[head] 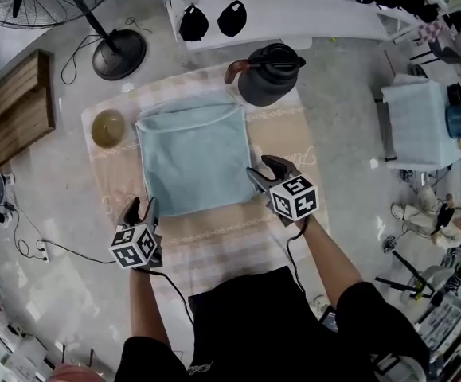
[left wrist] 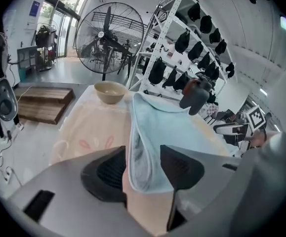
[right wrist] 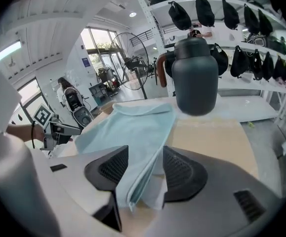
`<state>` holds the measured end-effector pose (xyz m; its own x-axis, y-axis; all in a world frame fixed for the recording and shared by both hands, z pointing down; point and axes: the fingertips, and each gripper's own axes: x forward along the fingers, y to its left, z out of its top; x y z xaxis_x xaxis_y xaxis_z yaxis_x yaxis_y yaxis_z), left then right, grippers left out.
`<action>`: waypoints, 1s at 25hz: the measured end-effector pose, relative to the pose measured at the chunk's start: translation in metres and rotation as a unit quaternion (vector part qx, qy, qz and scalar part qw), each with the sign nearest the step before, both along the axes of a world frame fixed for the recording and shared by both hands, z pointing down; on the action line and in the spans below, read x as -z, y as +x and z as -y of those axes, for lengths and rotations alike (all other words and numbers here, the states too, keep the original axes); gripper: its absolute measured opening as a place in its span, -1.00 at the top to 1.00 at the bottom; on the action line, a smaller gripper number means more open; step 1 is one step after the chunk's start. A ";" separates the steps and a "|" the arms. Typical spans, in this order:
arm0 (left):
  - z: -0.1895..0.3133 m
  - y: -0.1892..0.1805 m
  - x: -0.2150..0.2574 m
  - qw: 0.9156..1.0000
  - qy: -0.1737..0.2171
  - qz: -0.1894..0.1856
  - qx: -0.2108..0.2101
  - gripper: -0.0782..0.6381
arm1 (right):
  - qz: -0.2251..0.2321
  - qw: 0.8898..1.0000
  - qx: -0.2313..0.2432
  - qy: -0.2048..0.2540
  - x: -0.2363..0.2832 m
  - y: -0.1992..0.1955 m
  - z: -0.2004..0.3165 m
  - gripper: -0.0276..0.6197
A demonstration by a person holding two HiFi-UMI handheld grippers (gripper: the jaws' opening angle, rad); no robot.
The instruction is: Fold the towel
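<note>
On the striped cloth covering the table, I saw the light blue towel lying flat, folded into a near-square, its far edge close to the dark jug. My left gripper sat at the towel's near left corner, jaws spread, the corner lying loose between them. My right gripper was likewise spread around the near right corner, pads not pressing. A tan bowl stood just left of the towel.

Pale blue towel on beige patterned cloth; dark grey jug.
</note>
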<state>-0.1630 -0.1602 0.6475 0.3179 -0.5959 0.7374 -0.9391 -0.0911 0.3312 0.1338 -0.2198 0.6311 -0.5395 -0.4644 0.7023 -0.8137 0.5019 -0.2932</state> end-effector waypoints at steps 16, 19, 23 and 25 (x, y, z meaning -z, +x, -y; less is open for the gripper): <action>-0.049 0.014 -0.015 0.999 -0.011 -0.012 -0.045 0.22 | 0.000 0.998 0.047 -0.045 -0.035 0.001 -0.088 0.29; -0.050 0.016 -0.017 0.998 -0.009 -0.007 -0.054 0.22 | -0.010 0.997 0.064 -0.040 -0.042 -0.001 -0.095 0.29; -0.048 0.019 -0.013 0.998 0.009 -0.018 -0.062 0.22 | -0.013 0.996 0.084 -0.037 -0.048 -0.002 -0.104 0.29; -0.048 0.021 -0.016 0.997 0.007 -0.015 -0.077 0.22 | -0.015 0.996 0.079 -0.039 -0.051 -0.002 -0.104 0.29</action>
<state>-0.1415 -0.1122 0.6634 0.4279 -0.5489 0.7181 -0.9035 -0.2390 0.3557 0.1318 -0.1153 0.6819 -0.5792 -0.3192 0.7501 -0.7356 0.6013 -0.3121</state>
